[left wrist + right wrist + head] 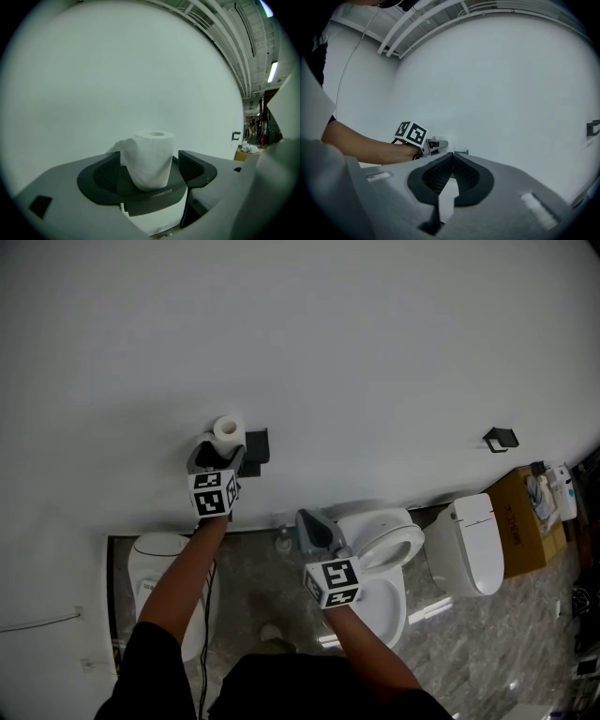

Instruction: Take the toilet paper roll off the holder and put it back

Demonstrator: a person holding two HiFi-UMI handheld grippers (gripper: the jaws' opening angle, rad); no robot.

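Note:
A white toilet paper roll [227,430] stands upright on the black wall holder [257,446], a loose sheet hanging at its left. My left gripper [217,454] reaches up to it. In the left gripper view the roll [151,159] sits between the jaws of the left gripper [149,165]. A narrow gap shows on each side, so the pads do not press it, and the dark holder shelf [154,199] lies under it. My right gripper [314,527] hangs lower, in front of the toilet, holding nothing. In its own view the right gripper [452,158] has its jaws closed together.
A white wall fills the upper part of the head view. An open-seat toilet [392,542] stands below right, another toilet [474,544] further right, a third [155,570] at the left. A second black holder [501,438] hangs on the wall, above a cardboard box [531,521].

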